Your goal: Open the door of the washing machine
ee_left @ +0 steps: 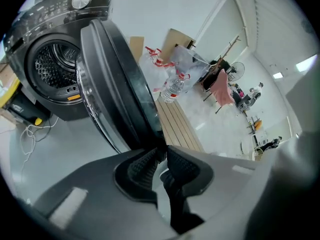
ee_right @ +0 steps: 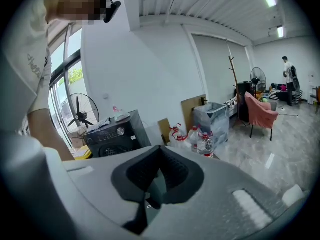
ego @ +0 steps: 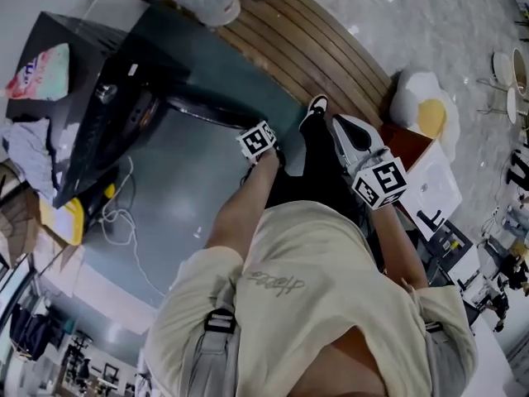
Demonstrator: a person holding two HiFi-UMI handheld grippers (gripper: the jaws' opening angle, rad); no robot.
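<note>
The dark washing machine (ego: 87,118) stands at the upper left in the head view, and its round door (ego: 207,110) is swung out away from the front. In the left gripper view the drum (ee_left: 55,66) shows open behind the door (ee_left: 115,84). My left gripper (ee_left: 160,150) is shut on the door's outer edge, which runs down between the pads. From above, the left gripper (ego: 269,137) sits at the door's free end. My right gripper (ee_right: 160,151) is shut with nothing in it, held off to the right (ego: 343,129), away from the washing machine (ee_right: 112,136).
A slatted wooden platform (ego: 306,48) lies behind the door, with water bottles (ee_left: 172,89) and a plastic bag on it. A white cable (ego: 120,217) and a yellow item lie on the floor by the machine. An egg-shaped cushion (ego: 426,106) and a pink chair (ee_right: 260,111) are to the right.
</note>
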